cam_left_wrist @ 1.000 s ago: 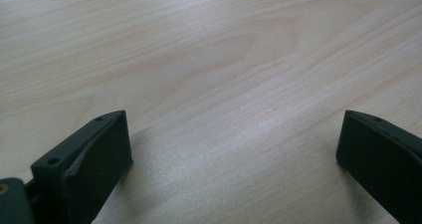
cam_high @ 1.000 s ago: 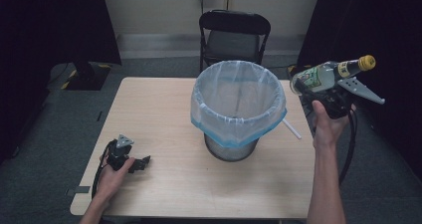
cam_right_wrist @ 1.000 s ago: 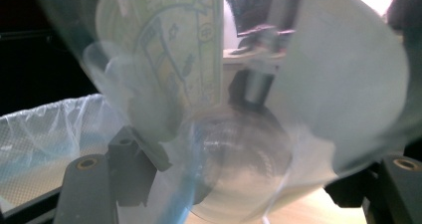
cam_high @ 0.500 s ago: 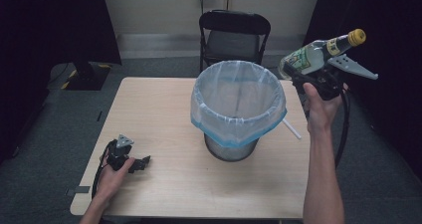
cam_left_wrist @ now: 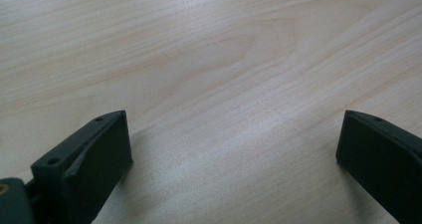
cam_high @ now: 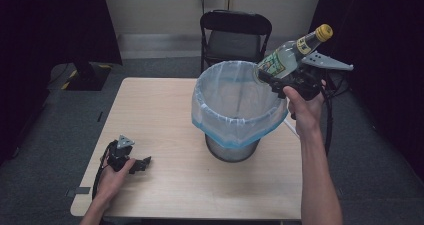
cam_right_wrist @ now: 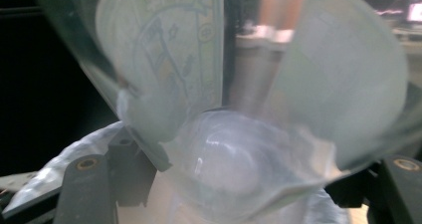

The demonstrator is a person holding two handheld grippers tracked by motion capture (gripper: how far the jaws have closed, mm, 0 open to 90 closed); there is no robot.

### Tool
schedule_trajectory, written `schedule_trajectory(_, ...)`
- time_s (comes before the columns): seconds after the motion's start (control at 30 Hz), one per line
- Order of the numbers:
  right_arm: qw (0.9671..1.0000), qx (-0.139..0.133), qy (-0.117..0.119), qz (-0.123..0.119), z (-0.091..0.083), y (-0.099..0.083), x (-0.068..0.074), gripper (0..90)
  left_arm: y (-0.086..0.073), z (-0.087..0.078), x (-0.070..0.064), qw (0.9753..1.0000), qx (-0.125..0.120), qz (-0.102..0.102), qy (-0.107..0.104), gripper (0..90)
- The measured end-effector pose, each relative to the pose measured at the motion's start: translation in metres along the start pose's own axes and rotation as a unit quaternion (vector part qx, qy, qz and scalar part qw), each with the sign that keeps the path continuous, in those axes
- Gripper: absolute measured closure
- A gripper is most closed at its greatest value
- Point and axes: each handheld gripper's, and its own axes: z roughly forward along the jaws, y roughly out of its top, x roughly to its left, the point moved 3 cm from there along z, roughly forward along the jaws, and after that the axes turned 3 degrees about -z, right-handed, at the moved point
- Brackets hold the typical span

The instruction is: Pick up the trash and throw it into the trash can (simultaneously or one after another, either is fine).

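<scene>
Right gripper (cam_high: 274, 82) is clamped on the glass bottle (cam_high: 290, 53), jaws on the lower body near the base. In the right gripper view the bottle's base (cam_right_wrist: 234, 159) sits pinched between the two black jaws, label side turned toward the camera.

Bottle position: tilted, yellow cap (cam_high: 324, 32) up and away to the right, base pointing down toward the bin. Base hangs at the right rim of the lined trash bin (cam_high: 235, 110), roughly over the edge, not inside. Can't tell from the high view whether the base is fully past the rim or just beside it.

Left gripper (cam_high: 142, 163) is parked flat on the table (cam_high: 165, 110), near the front-left corner, your hand on it. Jaws stand wide apart, nothing between them; the left gripper view has bare wood grain (cam_left_wrist: 224, 84) between the pads. Well apart from the bin.

Progress, as I read it:
- Done: bottle picked up, lifted clear of the table, carried to the bin.
- Left: move it inward so the whole bottle is over the opening, then release. Liner (cam_high: 220, 125) looks seated on the rim, bin appears to have nothing in it that I can make out.

You're late in the job. Bring the base further over the centre before you let go; at this tilt a drop from the rim could clip the edge and pull the liner.
</scene>
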Motion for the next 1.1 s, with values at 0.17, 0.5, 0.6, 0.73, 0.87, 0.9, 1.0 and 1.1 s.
schedule_trajectory(0.17, 0.9992, 0.021, 0.033, 0.003, 0.002, 0.006, 0.009, 28.1, 0.000, 0.000, 0.000, 1.0000, 0.000, 0.000, 0.000, 0.3)
schedule_trajectory(0.5, 0.9950, 0.073, 0.067, 0.007, 0.030, 0.016, 0.026, 27.8, 0.000, 0.000, 0.000, 1.0000, 0.000, 0.000, 0.000, 0.3)
schedule_trajectory(0.6, 0.9942, 0.076, 0.075, 0.012, 0.035, 0.018, 0.028, 26.6, 0.000, 0.000, 0.000, 1.0000, 0.000, 0.000, 0.000, 0.3)
schedule_trajectory(0.73, 0.9947, 0.064, 0.078, 0.020, 0.037, 0.030, 0.028, 25.3, 0.000, 0.000, 0.000, 1.0000, 0.000, 0.001, 0.001, 0.3)
schedule_trajectory(0.87, 0.9966, 0.055, 0.060, 0.007, 0.029, 0.039, 0.028, 23.8, 0.000, -0.001, 0.001, 1.0000, 0.001, 0.004, 0.003, 0.7)
schedule_trajectory(0.9, 0.9966, 0.055, 0.060, 0.007, 0.029, 0.039, 0.028, 23.8, 0.000, -0.001, 0.001, 1.0000, 0.001, 0.004, 0.003, 1.0)
schedule_trajectory(1.0, 0.9968, 0.056, 0.057, 0.007, 0.024, 0.034, 0.024, 23.8, -0.001, -0.001, 0.000, 1.0000, -0.001, -0.003, -0.001, 0.9)
schedule_trajectory(1.1, 0.9971, 0.054, 0.052, 0.013, 0.022, 0.028, 0.017, 23.7, -0.001, -0.001, 0.000, 1.0000, -0.001, -0.003, 0.000, 0.6)
